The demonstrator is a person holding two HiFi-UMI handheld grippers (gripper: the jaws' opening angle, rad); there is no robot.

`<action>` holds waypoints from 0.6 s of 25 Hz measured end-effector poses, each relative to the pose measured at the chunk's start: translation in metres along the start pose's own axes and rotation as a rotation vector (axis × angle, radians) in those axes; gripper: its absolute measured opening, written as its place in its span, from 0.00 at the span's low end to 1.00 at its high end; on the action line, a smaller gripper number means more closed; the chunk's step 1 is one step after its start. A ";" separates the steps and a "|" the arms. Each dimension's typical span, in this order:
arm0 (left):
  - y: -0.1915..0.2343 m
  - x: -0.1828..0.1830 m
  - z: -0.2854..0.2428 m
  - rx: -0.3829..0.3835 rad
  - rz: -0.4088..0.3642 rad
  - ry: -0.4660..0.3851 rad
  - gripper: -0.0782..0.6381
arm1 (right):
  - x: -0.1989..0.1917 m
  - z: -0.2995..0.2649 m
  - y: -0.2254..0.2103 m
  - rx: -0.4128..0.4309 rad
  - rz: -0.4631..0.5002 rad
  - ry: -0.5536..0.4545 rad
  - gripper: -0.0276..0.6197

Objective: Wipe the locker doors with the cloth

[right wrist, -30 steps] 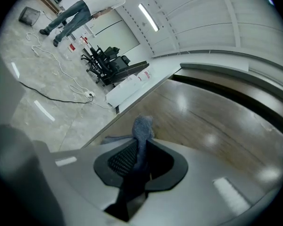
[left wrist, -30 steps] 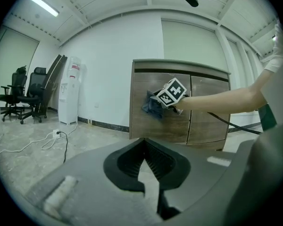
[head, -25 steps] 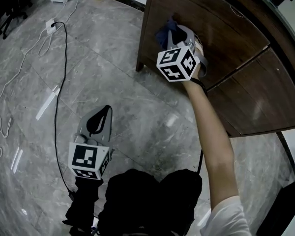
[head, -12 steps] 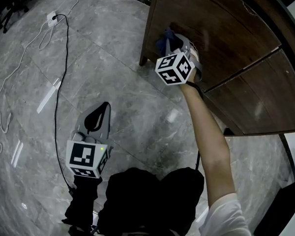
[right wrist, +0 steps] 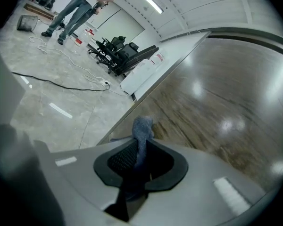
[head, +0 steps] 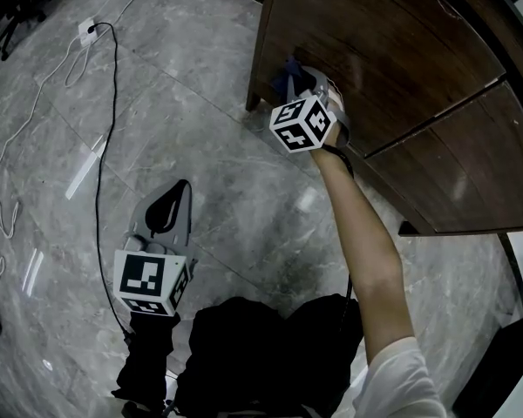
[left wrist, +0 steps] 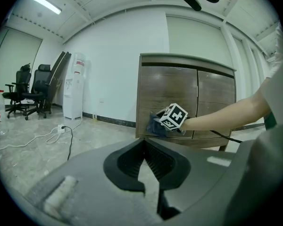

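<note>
The dark brown wooden locker point(head: 392, 68) stands at the upper right in the head view. My right gripper point(head: 300, 78) is shut on a blue cloth point(head: 288, 70) and holds it against the left door, near its lower left corner. In the right gripper view the cloth point(right wrist: 142, 128) sticks up from between the jaws of the right gripper point(right wrist: 140, 147), with the glossy door point(right wrist: 217, 107) right ahead. My left gripper point(head: 185, 186) hangs low over the floor, shut and empty. The left gripper view shows its own jaws point(left wrist: 144, 141) closed, with the locker point(left wrist: 179, 86) and the cloth point(left wrist: 153, 125) beyond.
A black cable point(head: 113, 103) and a white cable with a power strip point(head: 89, 31) lie on the grey marble floor at the left. Office chairs point(left wrist: 30, 86) and a white water dispenser point(left wrist: 75, 86) stand by the far wall. A person point(right wrist: 73, 11) stands in the distance.
My right gripper has slid the cloth a little down and left along the door, toward its lower left corner. The left gripper has hardly moved.
</note>
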State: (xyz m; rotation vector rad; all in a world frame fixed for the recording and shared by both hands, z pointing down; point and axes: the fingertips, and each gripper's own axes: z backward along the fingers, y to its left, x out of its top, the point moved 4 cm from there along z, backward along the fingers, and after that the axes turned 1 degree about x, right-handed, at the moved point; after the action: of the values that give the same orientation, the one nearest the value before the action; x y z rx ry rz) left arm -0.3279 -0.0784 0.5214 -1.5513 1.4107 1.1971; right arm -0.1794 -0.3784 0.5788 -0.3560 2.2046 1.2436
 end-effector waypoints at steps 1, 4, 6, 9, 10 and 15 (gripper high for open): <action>0.000 -0.001 0.000 0.000 0.000 0.002 0.11 | -0.002 -0.001 0.002 0.004 -0.001 0.004 0.13; 0.003 -0.003 0.000 0.005 -0.009 -0.001 0.11 | -0.007 -0.004 0.008 0.014 0.001 0.013 0.13; 0.004 -0.003 -0.001 0.007 -0.011 -0.002 0.11 | -0.009 -0.006 0.012 0.019 0.002 0.018 0.13; 0.002 -0.003 -0.002 0.000 0.002 0.007 0.11 | -0.012 -0.010 0.017 0.026 0.003 0.024 0.13; 0.002 -0.003 -0.002 -0.001 0.004 0.008 0.11 | -0.012 -0.010 0.018 0.028 0.002 0.027 0.13; 0.003 -0.005 -0.002 0.002 0.005 0.009 0.11 | -0.012 -0.011 0.020 0.038 -0.018 0.023 0.13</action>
State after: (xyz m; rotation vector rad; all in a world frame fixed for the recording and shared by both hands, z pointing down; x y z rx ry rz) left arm -0.3305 -0.0790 0.5272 -1.5541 1.4217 1.1932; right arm -0.1836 -0.3781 0.6044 -0.3758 2.2366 1.1925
